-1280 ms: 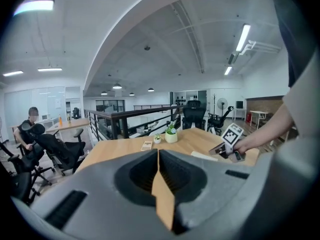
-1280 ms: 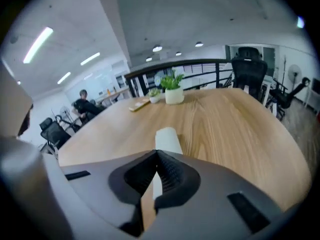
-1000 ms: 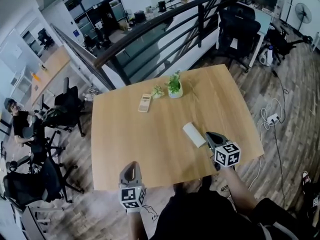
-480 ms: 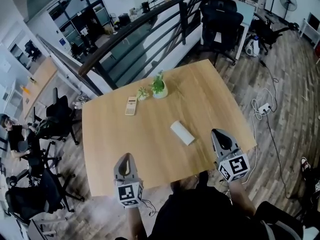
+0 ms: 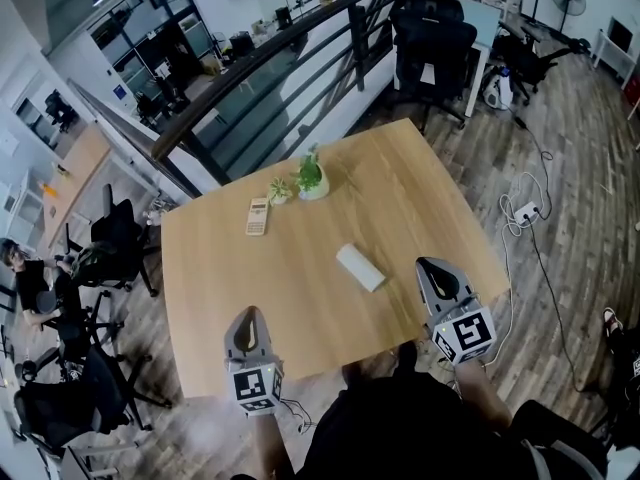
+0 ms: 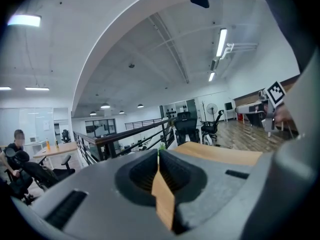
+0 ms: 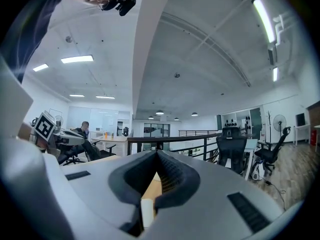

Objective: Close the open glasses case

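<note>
Glasses case (image 5: 360, 267): white oblong, flat on the wooden table (image 5: 230, 268), right of centre. Lid seemingly down, seam too small to confirm. Clear of both grippers.

Left gripper (image 5: 249, 315): over the near table edge, well left of the case. Jaws pressed together in the left gripper view, nothing between them.

Right gripper (image 5: 431, 266): near the table's right front corner, just right of the case, no contact. Jaws together at the tips in the right gripper view, empty. Pale sliver visible through the slot beneath them, identity unclear.

Far side of table: potted plant (image 5: 311, 176), smaller plant (image 5: 279, 190) just beside it, calculator (image 5: 258, 216) a little further left.

Beyond table: dark railing (image 5: 260, 63), black office chair (image 5: 432, 38).

Floor at right: power strip (image 5: 527, 209) with white cable.
</note>
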{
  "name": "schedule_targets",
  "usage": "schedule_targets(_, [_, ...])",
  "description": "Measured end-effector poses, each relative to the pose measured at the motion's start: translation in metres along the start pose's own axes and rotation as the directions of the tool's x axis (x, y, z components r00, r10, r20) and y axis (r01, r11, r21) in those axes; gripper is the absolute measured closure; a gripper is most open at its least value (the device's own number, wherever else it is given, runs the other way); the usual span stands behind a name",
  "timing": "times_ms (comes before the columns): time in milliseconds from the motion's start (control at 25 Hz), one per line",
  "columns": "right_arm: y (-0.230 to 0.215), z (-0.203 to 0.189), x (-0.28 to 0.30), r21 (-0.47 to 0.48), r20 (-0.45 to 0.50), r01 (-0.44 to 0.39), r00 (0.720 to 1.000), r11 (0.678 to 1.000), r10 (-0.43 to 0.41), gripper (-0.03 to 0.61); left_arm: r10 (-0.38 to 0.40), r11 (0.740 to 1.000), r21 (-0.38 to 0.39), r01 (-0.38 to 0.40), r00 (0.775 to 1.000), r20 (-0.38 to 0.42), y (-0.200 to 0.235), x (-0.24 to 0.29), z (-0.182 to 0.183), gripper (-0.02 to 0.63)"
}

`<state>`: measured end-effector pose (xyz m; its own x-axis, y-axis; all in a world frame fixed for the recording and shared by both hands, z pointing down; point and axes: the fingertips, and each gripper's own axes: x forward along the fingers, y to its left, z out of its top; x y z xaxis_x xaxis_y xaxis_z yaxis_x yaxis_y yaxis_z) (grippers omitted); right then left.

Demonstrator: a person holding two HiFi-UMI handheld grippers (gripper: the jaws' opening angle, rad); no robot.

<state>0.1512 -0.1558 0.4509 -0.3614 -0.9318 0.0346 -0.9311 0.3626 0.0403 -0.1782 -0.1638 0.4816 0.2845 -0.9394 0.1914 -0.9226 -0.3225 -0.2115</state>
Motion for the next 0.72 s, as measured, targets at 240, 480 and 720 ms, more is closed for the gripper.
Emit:
schedule_targets(240, [0.005, -0.003, 0.004, 0.007, -0.01, -0.011, 1.0, 1.0, 0.011, 0.565, 0.013, 1.0, 0.005, -0.013, 1.0, -0.009, 0.01, -0.003, -0.002, 0.604])
schedule_targets(480, [0.007, -0.006, 0.006, -0.001, -0.018, -0.026, 1.0, 1.0, 0.026, 0.565, 0.044, 0.999, -0.008, -0.044, 0.999, -0.012, 0.016, -0.006, -0.002, 0.605])
schedule_targets(720, [0.011, -0.005, 0.013, -0.002, -0.017, -0.033, 0.999, 0.999, 0.033, 0.565, 0.059, 0.998, -0.006, -0.059, 0.998, -0.011, 0.023, -0.009, 0.002, 0.604])
